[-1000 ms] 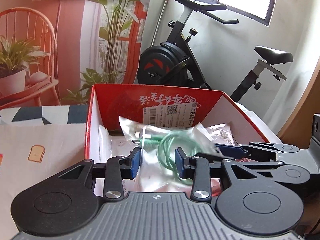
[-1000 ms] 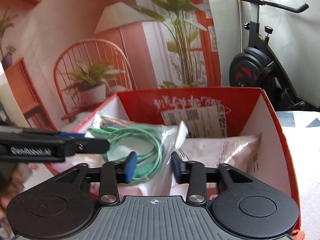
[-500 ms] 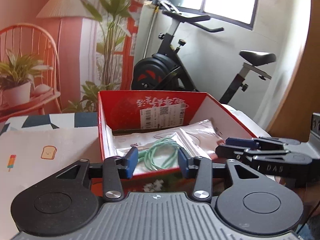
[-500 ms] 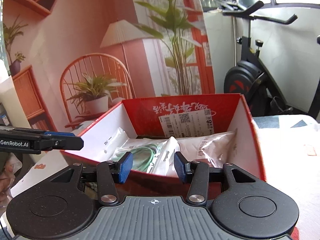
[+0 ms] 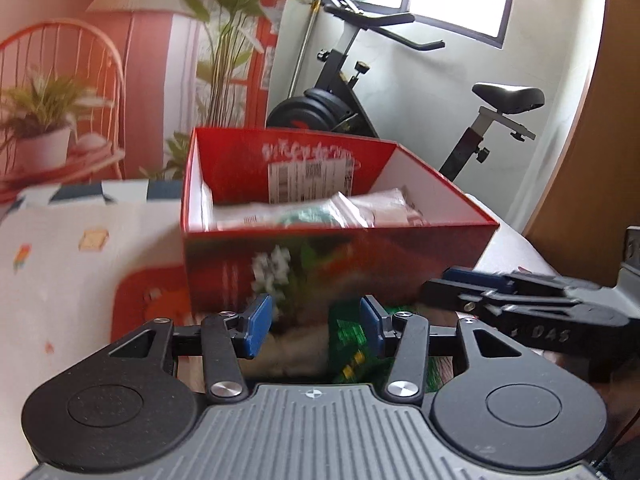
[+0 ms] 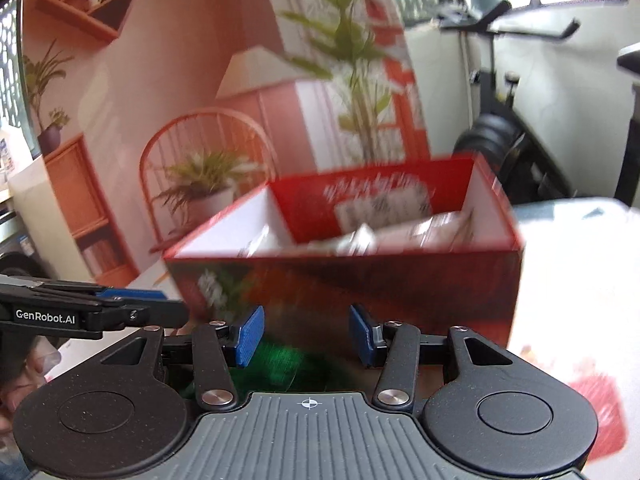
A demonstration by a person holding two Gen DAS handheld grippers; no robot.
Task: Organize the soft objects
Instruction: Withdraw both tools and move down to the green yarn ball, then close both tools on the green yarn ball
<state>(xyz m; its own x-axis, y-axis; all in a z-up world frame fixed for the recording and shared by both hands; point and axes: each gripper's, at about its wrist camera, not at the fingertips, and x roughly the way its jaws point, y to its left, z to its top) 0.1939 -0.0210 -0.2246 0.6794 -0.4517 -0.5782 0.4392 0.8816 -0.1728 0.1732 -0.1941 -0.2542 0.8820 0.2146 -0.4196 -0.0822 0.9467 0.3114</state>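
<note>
A: Soft objects, where are they sitting? I am seeing clear plastic bags (image 5: 316,216) inside the red box (image 5: 336,264), one w/ a green cable coil in it, blurred.

B: Yes, they are lying on the box bottom, below the white label on the far wall. The box is standing on the table (image 5: 80,264), on a pale cloth w/ small prints.

A: And the left gripper (image 5: 316,326)?

B: It is hovering in front of the box's near wall, jaws released, nothing between the blue pads (image 5: 258,326). Under it something green and something beige are lying, too blurred to name.

A: Right gripper (image 6: 306,334)?

B: Same, jaws parted and empty, pointing at the box front. In the left wrist view it is showing at the right side, near the box corner. In the right wrist view the left one is coming in from the left edge.

A: Behind the box?

B: An exercise bike (image 5: 360,92) and a backdrop w/ a chair and plants.
</note>
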